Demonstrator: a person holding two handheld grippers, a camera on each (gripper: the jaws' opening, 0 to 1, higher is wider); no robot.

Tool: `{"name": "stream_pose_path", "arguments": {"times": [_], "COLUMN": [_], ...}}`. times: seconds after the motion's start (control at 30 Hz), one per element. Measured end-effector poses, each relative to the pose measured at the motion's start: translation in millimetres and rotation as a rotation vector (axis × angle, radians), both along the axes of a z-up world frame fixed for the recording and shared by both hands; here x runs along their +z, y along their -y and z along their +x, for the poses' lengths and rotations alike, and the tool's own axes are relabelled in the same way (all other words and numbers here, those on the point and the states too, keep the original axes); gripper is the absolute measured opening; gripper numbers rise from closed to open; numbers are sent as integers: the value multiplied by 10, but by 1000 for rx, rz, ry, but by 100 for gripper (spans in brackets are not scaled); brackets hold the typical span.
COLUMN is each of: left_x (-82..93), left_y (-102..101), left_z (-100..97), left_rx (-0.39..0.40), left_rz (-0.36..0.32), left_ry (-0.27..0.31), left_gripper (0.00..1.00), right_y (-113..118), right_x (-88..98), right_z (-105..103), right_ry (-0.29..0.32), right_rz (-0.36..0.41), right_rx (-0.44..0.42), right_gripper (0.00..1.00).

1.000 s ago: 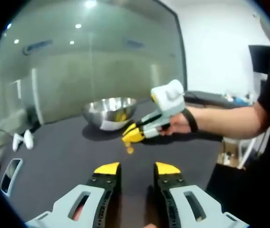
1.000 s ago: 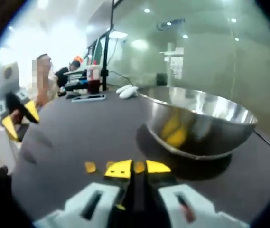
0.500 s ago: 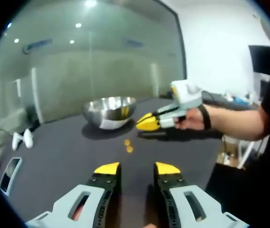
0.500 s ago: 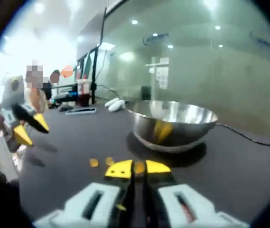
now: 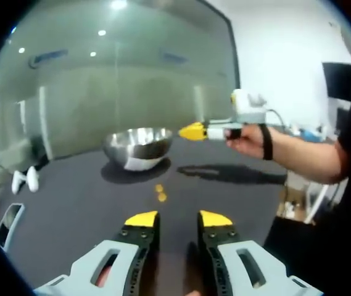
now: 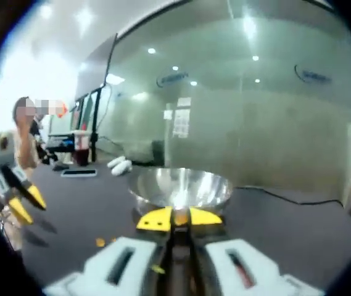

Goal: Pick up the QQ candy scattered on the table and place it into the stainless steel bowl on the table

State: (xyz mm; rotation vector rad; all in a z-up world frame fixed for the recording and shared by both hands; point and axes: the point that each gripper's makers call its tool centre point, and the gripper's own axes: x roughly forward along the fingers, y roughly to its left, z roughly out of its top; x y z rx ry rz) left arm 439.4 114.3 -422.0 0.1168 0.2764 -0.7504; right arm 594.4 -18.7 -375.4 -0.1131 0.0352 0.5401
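The stainless steel bowl [image 5: 137,147] stands on the dark table [image 5: 70,203]. Two orange QQ candies [image 5: 160,193] lie in front of it. My left gripper [image 5: 178,219] hovers low over the near table, open and with nothing in it. My right gripper [image 5: 195,131], held by a hand, is raised level to the right of the bowl. In the right gripper view, my right gripper [image 6: 180,218] is shut on an orange candy [image 6: 180,217], with the bowl [image 6: 181,188] straight ahead and below. The left gripper [image 6: 22,198] shows at the left, and a loose candy [image 6: 100,242] lies on the table.
Two white controllers [image 5: 24,179] and a phone [image 5: 5,223] lie at the table's left side. A cup [image 6: 81,145] and another phone [image 6: 79,173] are at the far end. A cable [image 6: 286,197] runs behind the bowl. A glass wall backs the table.
My right gripper has lifted off the table with a candy in its jaws and risen to above the bowl's rim height. The left gripper has stayed open in place.
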Motion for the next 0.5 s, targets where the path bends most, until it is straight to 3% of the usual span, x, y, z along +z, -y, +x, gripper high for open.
{"name": "stream_pose_path", "arguments": {"times": [0.17,0.5], "left_x": [-26,-20], "left_y": [-15,4], "left_z": [-13,-57], "left_rx": [6,-6], "left_rz": [14,26], "left_ry": [-4,-6], "left_gripper": [25,22], "right_y": [-92,-211], "right_x": [135,111], "right_z": [146,435], "right_ry": [-4,-46], "right_rz": [26,-6], "right_rx": [1,-5], "right_gripper": [10,10]}}
